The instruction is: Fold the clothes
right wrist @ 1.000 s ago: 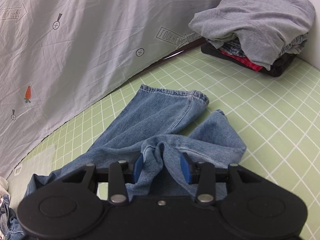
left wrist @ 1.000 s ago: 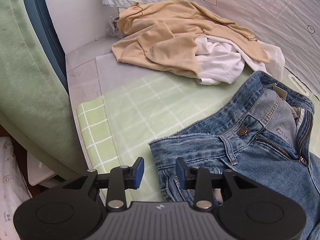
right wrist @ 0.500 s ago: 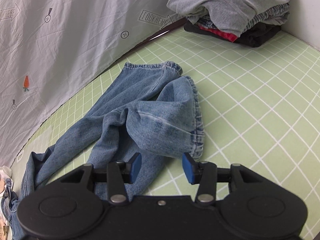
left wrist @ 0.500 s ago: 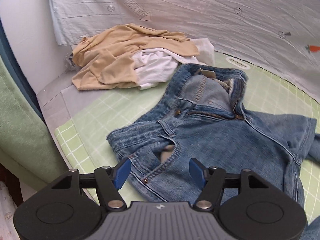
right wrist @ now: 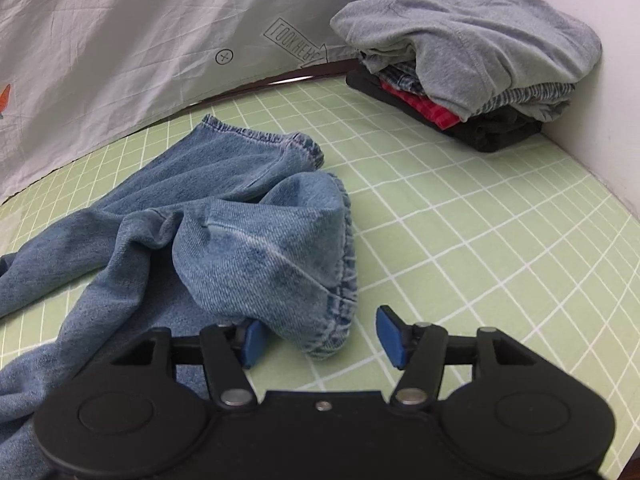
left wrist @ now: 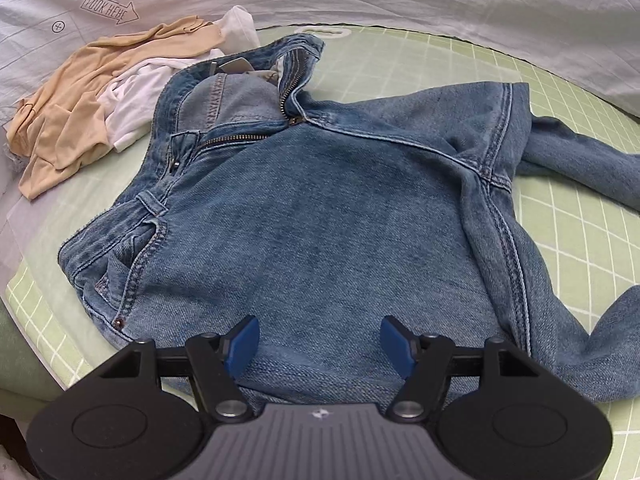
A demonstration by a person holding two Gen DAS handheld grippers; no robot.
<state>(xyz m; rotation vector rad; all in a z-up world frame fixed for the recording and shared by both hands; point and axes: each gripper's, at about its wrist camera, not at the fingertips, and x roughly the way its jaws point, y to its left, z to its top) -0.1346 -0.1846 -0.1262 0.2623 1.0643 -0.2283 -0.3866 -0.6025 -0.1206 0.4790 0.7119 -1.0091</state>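
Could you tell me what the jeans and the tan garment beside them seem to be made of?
The jeans look like washed blue denim: a diagonal twill weave, faded patches, heavy topstitched seams and a metal zipper. The tan garment seems a thin, soft knit, perhaps jersey, since it drapes in limp, smooth folds; its fibre cannot be told.

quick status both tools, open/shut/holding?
Left tool: open above the jeans, holding nothing.
Right tool: open, closing around the jeans' hem, not yet gripped.
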